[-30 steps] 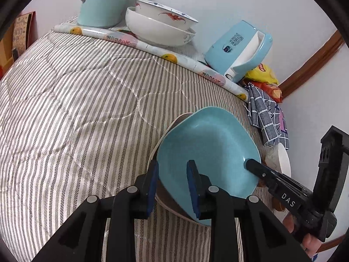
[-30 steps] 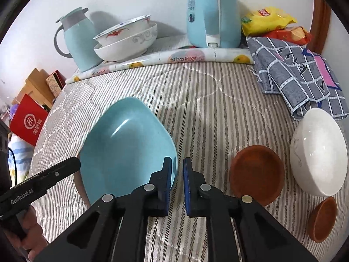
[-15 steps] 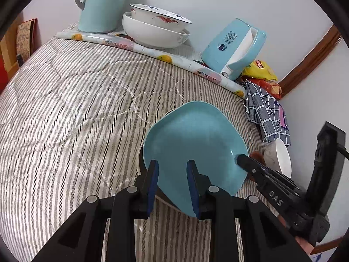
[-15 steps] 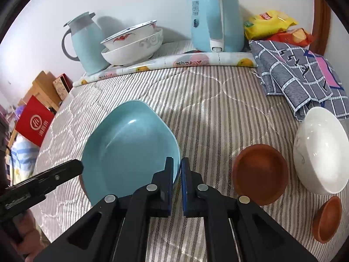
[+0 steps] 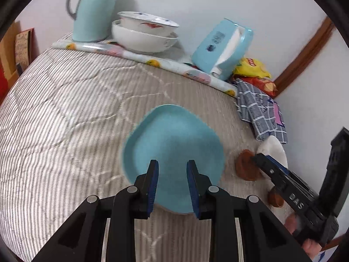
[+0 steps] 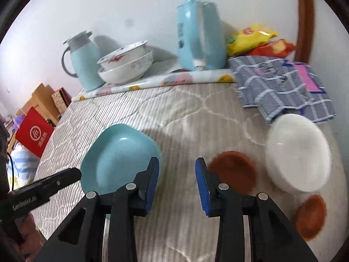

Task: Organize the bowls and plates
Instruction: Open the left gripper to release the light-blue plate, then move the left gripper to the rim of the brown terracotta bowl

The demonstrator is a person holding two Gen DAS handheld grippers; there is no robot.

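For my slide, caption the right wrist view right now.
Right claw open above the striped cloth, between the blue plate and a brown saucer.

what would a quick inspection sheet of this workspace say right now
surface: striped quilt, fruit-print mat at back
job's things: blue plate; white bowl, larger brown dish and smaller brown dish to its right; two nested bowls on the mat
clutter: jug, tissue box, snack bags, checked cloth
grippers: left gripper open over the blue plate's near rim; right gripper jaws have just been opening, nothing between them
cables: thin dark cable, far left of right wrist view
surroundings: white wall, wood trim, red bag
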